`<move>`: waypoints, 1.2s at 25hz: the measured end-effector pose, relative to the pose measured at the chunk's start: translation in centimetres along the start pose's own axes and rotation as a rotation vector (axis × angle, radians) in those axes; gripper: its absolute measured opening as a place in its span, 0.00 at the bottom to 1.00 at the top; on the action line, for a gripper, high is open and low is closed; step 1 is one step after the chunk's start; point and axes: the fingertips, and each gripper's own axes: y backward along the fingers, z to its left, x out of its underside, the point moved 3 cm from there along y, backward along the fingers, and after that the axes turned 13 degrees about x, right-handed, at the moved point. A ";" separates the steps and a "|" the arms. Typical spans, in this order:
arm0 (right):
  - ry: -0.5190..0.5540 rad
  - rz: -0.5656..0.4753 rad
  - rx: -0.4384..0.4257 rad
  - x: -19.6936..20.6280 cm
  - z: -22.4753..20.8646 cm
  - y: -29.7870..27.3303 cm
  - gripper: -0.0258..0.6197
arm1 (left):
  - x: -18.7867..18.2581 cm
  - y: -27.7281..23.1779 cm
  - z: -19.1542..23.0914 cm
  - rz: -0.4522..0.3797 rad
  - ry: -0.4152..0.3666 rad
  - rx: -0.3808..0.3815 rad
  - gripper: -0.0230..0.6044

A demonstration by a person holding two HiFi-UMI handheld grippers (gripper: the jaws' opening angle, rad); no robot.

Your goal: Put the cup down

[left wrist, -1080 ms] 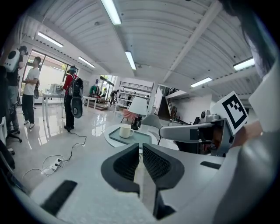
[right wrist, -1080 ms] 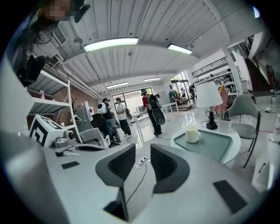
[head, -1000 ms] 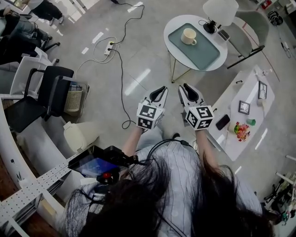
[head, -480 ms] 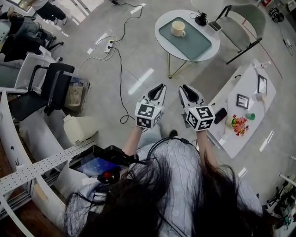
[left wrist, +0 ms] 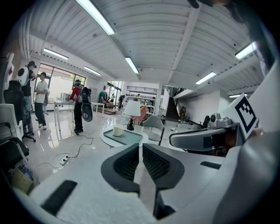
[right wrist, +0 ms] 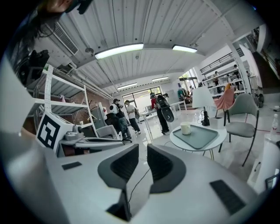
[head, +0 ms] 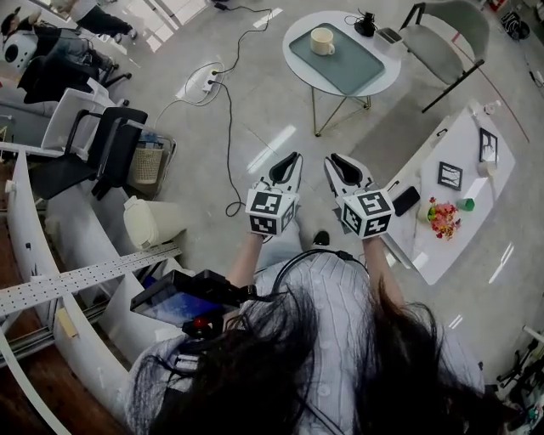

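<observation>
A cream cup (head: 322,41) stands on a green tray (head: 348,59) on a round white table (head: 387,75), far ahead of me. Neither gripper holds it. The same cup shows small beyond the jaws in the left gripper view (left wrist: 117,130) and in the right gripper view (right wrist: 186,128). My left gripper (head: 289,160) and right gripper (head: 336,160) hang side by side over the floor near my body. Both are shut with nothing between their fingers. The jaws stand nearly touching in the left gripper view (left wrist: 141,146) and the right gripper view (right wrist: 143,146).
A grey chair (head: 442,34) and a small lamp (head: 366,23) are by the round table. A long white table (head: 459,200) with small items lies to my right. A power strip with cables (head: 208,82) is on the floor; black office chairs (head: 102,157) stand left.
The round table with the cup has slid up and left in the head view and looks farther off. Both grippers stay side by side in front of me.
</observation>
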 end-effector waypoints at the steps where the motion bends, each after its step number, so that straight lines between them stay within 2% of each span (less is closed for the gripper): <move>1: 0.005 0.001 -0.006 0.3 0.1 0.6 0.16 | 0.3 0.3 -0.6 -0.001 0.001 -0.004 0.10; 18: 0.074 -0.011 -0.043 2.5 0.9 7.1 0.16 | 2.4 2.6 -7.0 -0.027 -0.023 -0.023 0.09; 30: 0.087 -0.012 -0.087 3.4 3.3 7.8 0.16 | 3.3 5.5 -7.6 -0.032 -0.031 -0.061 0.10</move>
